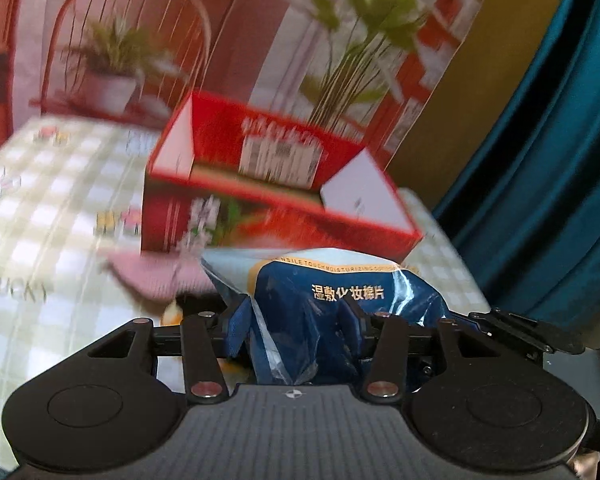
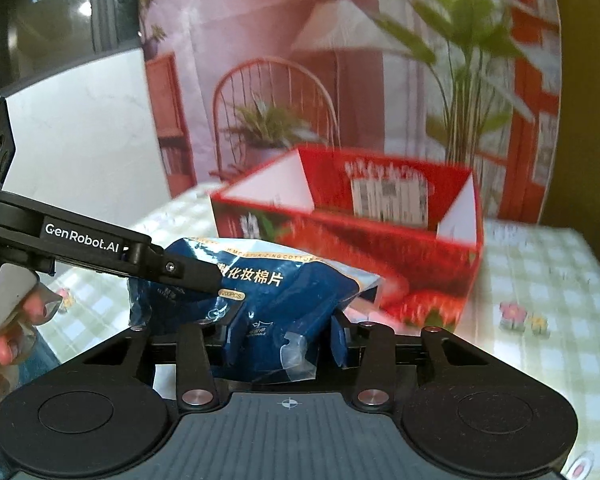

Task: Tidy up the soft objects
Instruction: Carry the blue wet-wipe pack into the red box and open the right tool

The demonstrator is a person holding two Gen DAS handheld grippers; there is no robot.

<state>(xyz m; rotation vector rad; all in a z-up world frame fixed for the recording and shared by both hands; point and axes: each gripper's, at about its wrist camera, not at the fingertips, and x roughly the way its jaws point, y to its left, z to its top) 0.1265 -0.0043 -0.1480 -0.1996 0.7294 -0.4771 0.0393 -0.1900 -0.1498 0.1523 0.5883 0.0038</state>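
Note:
A blue plastic pack of cotton pads (image 1: 332, 304) is held by both grippers above the table. My left gripper (image 1: 296, 320) is shut on one end of it. My right gripper (image 2: 284, 332) is shut on the other end (image 2: 276, 312). The left gripper's finger (image 2: 188, 272) reaches onto the pack from the left in the right wrist view. An open red box (image 1: 268, 200) stands just beyond the pack; it also shows in the right wrist view (image 2: 364, 240). A pink soft item (image 1: 156, 276) lies in front of the box.
The table has a green checked cloth (image 1: 52, 216). A printed backdrop of a chair and plants (image 1: 220, 40) stands behind the box. A blue curtain (image 1: 540, 160) hangs at the right. A white wall panel (image 2: 80, 140) is at the left.

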